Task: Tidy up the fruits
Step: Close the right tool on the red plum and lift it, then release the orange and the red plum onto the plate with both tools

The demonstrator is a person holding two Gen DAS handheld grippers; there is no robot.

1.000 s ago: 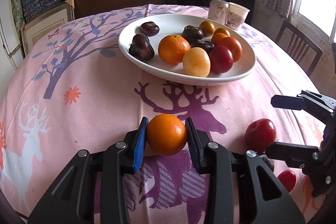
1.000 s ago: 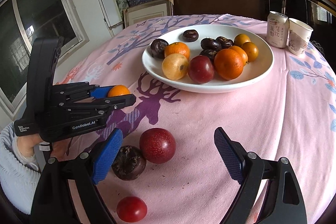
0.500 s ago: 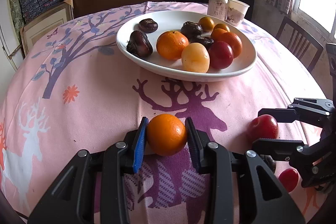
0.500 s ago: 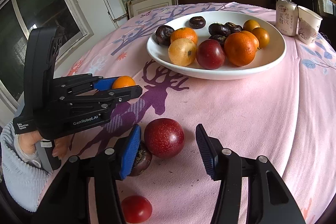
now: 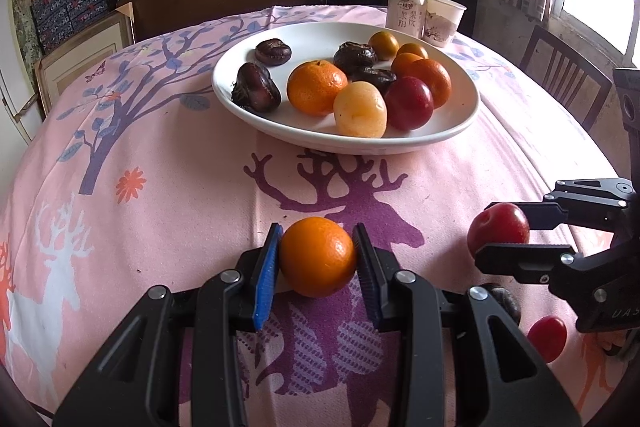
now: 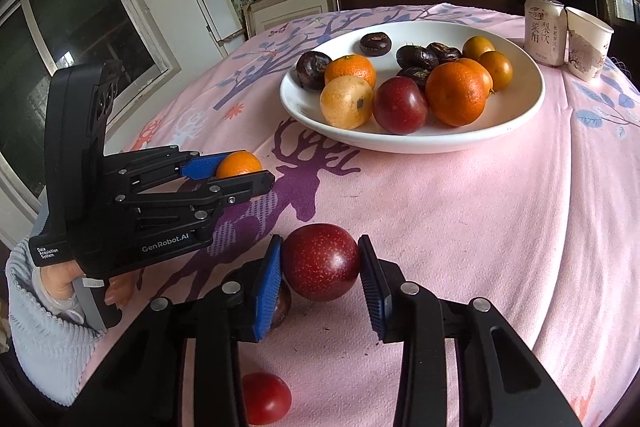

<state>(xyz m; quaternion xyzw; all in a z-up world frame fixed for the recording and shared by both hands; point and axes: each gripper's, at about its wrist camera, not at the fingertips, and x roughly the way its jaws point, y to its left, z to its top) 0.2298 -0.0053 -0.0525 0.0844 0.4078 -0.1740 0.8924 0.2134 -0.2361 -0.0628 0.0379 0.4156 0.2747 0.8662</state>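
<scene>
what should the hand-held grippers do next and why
Probably lift both fruits and carry them to the plate. The left hand-held gripper is shut on an orange, and the right hand-held gripper has just been closing, its pads now against a plum. Both fruits are low over the tablecloth, short of the plate.

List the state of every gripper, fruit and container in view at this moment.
left gripper: shut on the orange, on the cloth.
right gripper: fingers just closing, pressed on the dark red plum.
white bowl: upright, holding mixed fruit.
small red fruit: loose on the cloth.
dark fruit: loose, behind the right gripper's left finger.
drink can: upright.
paper cup: upright.
</scene>
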